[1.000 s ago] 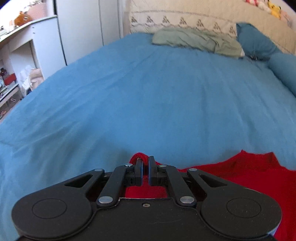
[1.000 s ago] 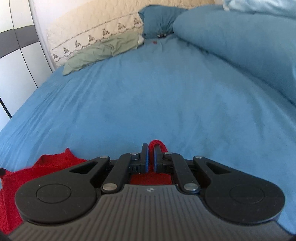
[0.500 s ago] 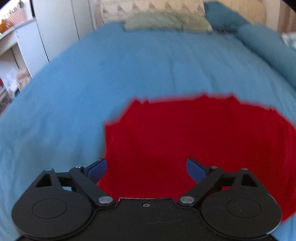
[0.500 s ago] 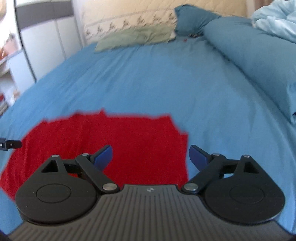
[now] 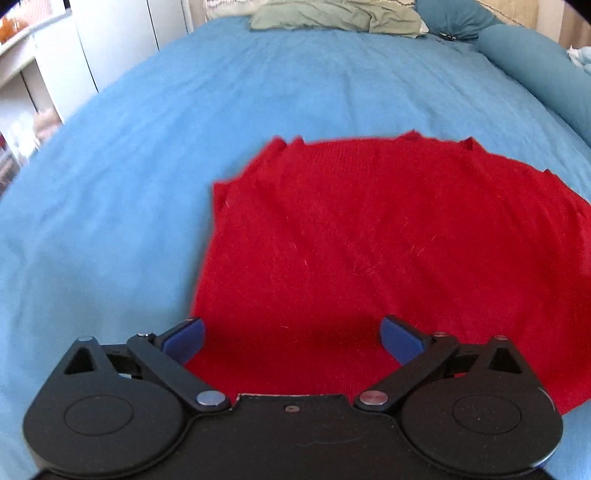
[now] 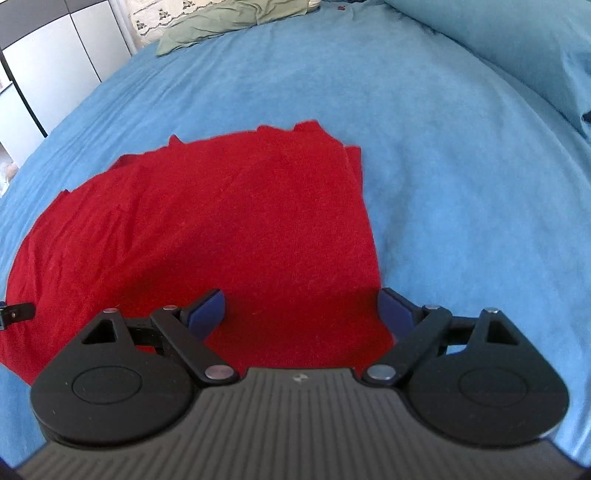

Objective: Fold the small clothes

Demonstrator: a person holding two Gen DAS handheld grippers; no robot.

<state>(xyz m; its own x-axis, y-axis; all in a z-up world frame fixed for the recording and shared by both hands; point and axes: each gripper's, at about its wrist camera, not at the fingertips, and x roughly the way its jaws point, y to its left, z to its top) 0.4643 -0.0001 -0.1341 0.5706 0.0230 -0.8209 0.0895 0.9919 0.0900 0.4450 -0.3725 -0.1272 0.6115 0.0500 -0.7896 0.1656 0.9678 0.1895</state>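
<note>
A red knit garment (image 5: pixel 369 240) lies flat and folded on the blue bed sheet (image 5: pixel 129 166); it also shows in the right wrist view (image 6: pixel 221 221). My left gripper (image 5: pixel 291 338) is open and empty, held above the garment's near left part. My right gripper (image 6: pixel 301 308) is open and empty above the garment's near right edge. The tip of the left gripper (image 6: pixel 16 312) shows at the left edge of the right wrist view.
A green cloth (image 5: pixel 332 16) lies at the head of the bed, also in the right wrist view (image 6: pixel 229 20). Blue pillows (image 5: pixel 532 62) and a bunched duvet (image 6: pixel 517 44) lie on the right. White wardrobe doors (image 5: pixel 122 40) stand to the left.
Both grippers were shut on the garment's edge a second ago. They have let go, opened wide and pulled back and up, and the garment now lies spread on the bed.
</note>
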